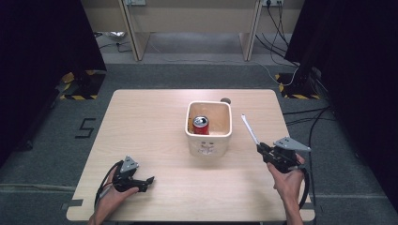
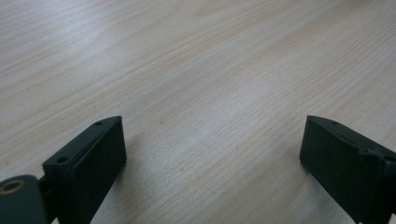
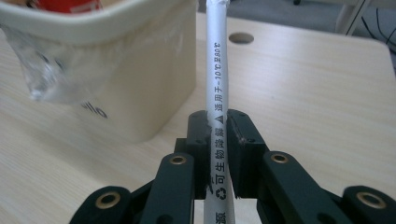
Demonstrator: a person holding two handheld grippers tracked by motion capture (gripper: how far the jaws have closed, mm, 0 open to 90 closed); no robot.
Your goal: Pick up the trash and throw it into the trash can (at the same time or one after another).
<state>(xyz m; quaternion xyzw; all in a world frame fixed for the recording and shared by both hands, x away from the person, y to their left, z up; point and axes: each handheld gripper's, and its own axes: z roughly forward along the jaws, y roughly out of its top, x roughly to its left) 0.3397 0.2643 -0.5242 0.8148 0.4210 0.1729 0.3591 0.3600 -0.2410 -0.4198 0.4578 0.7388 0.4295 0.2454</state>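
A long white paper-wrapped straw (image 3: 217, 93) with printed writing is pinched between the jaws of my right gripper (image 3: 217, 126), which is shut on it. From above, the straw (image 1: 249, 130) sticks up and away from the right gripper (image 1: 263, 149), lifted off the table to the right of the bin. A cream square bin (image 1: 209, 139) in the middle of the table holds a red drink can (image 1: 201, 125). Low over the bare wood at the front left, my left gripper (image 1: 148, 180) is open, its jaws (image 2: 210, 154) wide apart with nothing between them.
The light wooden table (image 1: 150, 122) has a round cable hole (image 1: 225, 100) behind the bin. Crinkled clear plastic (image 3: 44, 77) clings to the bin's side. Dark curtains flank the table, and cables run over the floor at the right.
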